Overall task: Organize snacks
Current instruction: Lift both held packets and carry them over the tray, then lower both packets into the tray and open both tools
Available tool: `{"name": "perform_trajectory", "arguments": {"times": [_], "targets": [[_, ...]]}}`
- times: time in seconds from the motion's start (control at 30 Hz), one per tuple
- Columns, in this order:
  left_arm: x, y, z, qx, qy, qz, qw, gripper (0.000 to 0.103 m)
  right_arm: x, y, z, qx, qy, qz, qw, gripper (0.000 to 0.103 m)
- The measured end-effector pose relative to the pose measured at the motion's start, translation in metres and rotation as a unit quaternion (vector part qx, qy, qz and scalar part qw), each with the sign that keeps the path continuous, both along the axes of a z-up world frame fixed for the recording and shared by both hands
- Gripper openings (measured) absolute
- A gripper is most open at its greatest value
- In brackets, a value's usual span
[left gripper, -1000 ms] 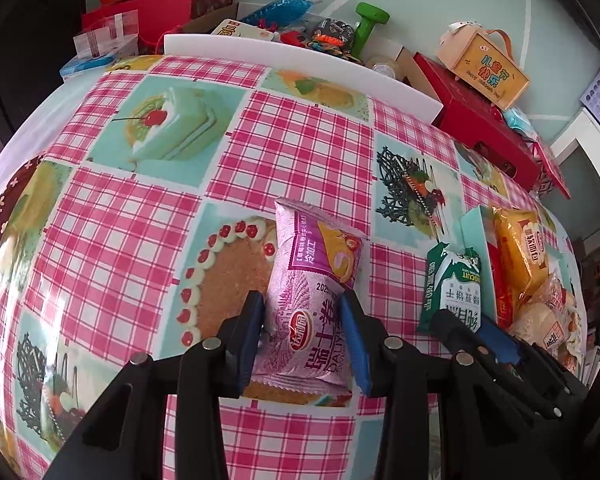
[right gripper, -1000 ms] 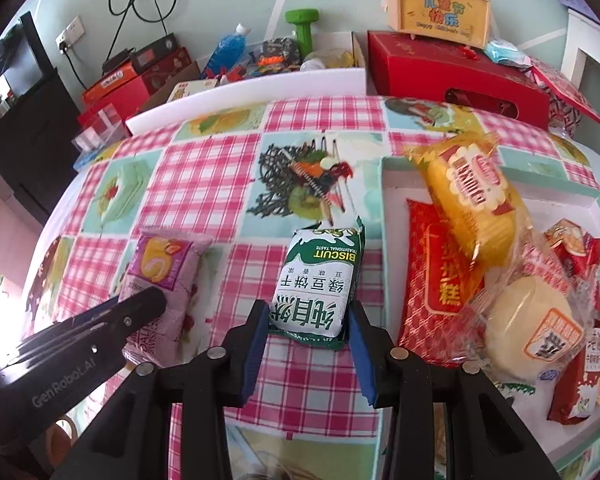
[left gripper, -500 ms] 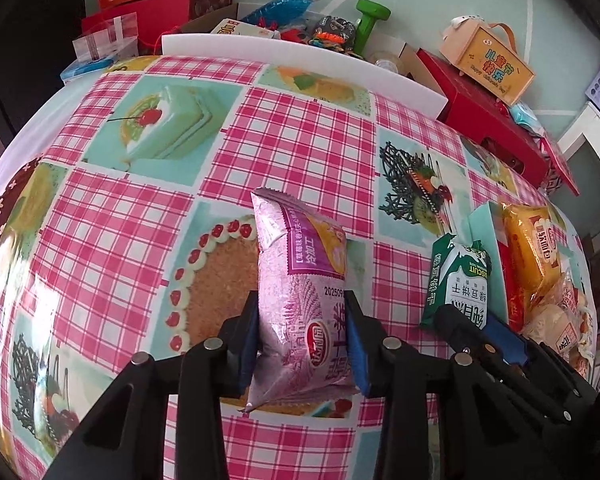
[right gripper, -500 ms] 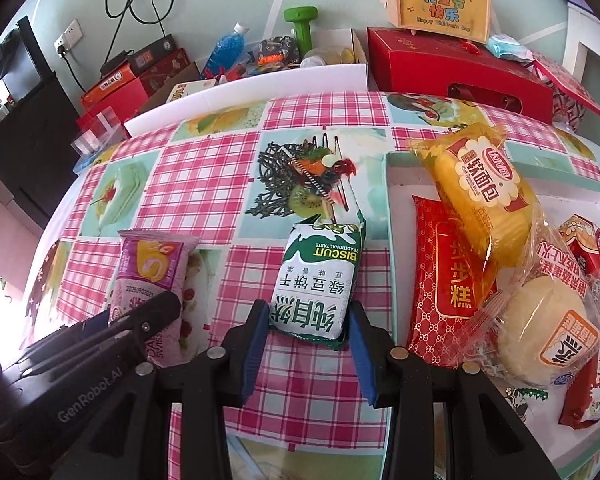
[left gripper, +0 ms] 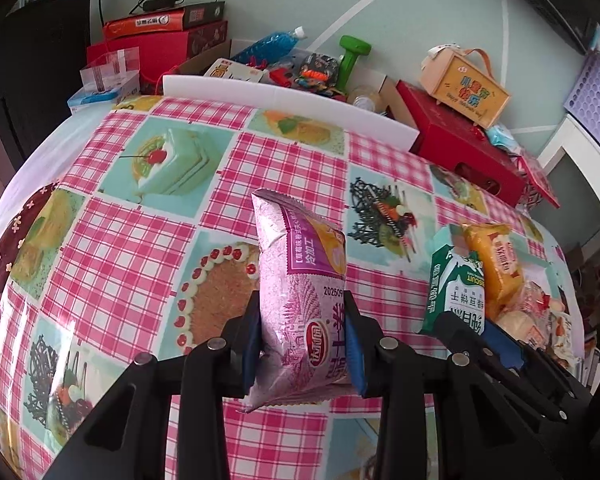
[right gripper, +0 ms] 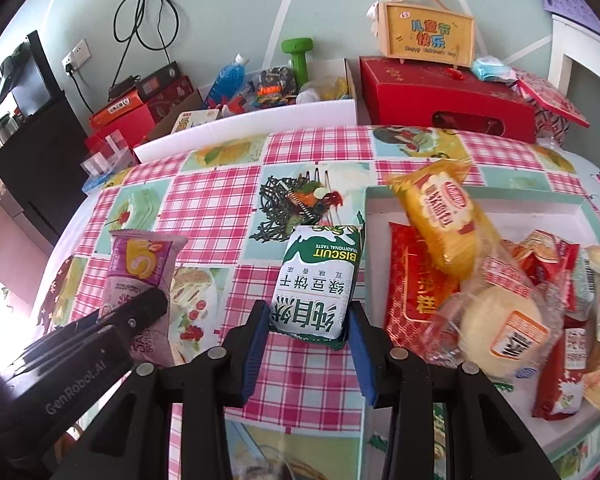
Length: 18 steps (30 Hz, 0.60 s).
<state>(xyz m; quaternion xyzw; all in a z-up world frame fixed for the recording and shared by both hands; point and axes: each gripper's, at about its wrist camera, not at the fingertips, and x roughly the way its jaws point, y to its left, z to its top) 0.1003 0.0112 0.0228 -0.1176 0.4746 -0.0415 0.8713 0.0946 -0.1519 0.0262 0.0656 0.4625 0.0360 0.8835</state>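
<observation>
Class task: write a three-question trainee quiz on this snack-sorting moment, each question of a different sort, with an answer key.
1. True or false: the left gripper is shut on the purple snack pack.
2. What does the right gripper hold? A) yellow bread pack B) green biscuit pack C) red pack
3. Fill in: the yellow bread pack lies in the white ____.

Key: 1 true; 2 B, the green biscuit pack; 3 tray.
</observation>
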Motion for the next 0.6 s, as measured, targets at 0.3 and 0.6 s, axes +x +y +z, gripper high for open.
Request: {"name": "perform_trajectory", "arguments": {"times": [0.3,0.6], "targets": [[-0.016,-0.025,0.019,0.001,-0.023,-0.026,0.9994,0.038,-0.027,-0.022,0.02,-0.002,-0.019,-0.02,1.0,0.042],[-0.027,-0.083,0.032,-0.012,-0.036,-0.11,0.9933,0.038,-0.057,-0.088,0.049,-0.02,-0.052,-0.101,0.993,0.042]]}}
